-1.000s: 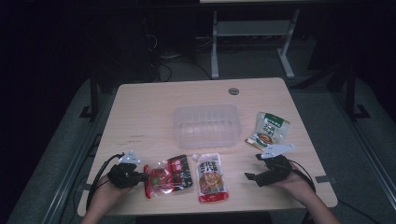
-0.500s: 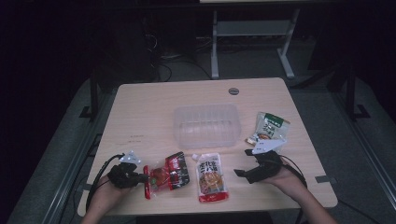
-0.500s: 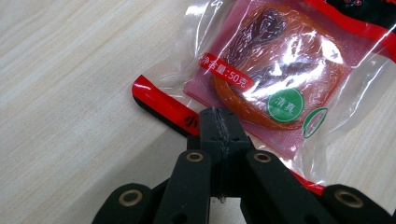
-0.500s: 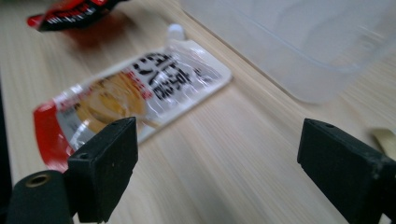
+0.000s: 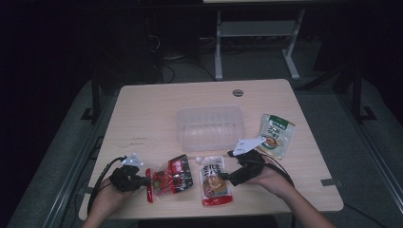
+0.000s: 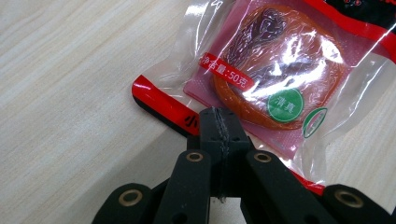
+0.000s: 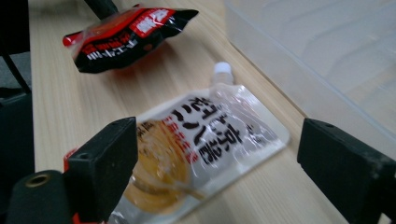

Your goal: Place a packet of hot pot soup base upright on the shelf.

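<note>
Overhead, a pale wooden table [image 5: 157,109] stands in a dark room, on grey floor, with a white metal frame [image 5: 256,33] behind its far edge. At the near left corner the person's left hand comes up from the bottom, its forearm angled inward, holding the left gripper [image 5: 142,180] level and pointing right. Its jaws are pinched together on the clear sealed edge of the red snack packet [image 5: 167,177], which lies flat just right of it; the left gripper view shows the tips [image 6: 219,122] meeting on the packet's [image 6: 275,79] red-striped border. Next along lies a white spouted pouch [image 5: 213,179], near the table's front edge, cap toward the clear plastic tub [image 5: 210,126] at mid-table. The right gripper [image 5: 227,176] reaches leftward at the pouch's right edge, jaws spread wide to either side of it [image 7: 201,140], not pressing. A green-and-white sachet [image 5: 276,135] lies farther right.
</note>
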The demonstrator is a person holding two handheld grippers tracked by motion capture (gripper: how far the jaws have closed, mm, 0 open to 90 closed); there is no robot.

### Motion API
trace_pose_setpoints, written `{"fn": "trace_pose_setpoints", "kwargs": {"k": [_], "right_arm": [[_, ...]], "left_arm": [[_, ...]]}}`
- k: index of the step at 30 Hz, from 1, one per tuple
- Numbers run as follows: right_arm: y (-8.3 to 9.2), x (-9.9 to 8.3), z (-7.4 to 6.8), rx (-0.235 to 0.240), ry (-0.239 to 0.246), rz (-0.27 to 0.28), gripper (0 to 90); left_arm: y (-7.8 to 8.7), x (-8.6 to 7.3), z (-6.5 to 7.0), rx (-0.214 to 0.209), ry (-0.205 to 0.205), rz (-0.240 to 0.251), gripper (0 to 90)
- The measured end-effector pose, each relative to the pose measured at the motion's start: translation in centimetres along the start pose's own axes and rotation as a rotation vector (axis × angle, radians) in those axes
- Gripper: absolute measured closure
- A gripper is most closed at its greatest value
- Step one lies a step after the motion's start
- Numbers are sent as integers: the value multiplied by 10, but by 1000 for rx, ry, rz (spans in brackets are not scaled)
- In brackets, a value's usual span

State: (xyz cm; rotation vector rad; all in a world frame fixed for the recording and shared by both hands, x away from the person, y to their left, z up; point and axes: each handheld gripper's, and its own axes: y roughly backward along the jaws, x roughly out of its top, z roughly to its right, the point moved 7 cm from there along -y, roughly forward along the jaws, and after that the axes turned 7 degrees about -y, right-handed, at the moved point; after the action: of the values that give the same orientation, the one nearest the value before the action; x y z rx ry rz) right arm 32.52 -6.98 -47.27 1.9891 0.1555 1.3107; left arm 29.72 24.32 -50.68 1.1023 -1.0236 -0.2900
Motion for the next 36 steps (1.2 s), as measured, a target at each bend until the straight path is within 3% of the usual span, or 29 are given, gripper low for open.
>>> {"fn": "trace_pose_setpoints", "kwargs": {"k": [15,18,36], "right_arm": [[-39,23,-25,102,-8,-44,116],[-52,30,-33,185,-38,-56,129],[-106,40,-50,240,-63,-99,159]], "left_arm": [[0,0,0,1,1,2,898],[0,0,0,1,-3,-2,897],[0,-1,0,3,4,1,899]]}}
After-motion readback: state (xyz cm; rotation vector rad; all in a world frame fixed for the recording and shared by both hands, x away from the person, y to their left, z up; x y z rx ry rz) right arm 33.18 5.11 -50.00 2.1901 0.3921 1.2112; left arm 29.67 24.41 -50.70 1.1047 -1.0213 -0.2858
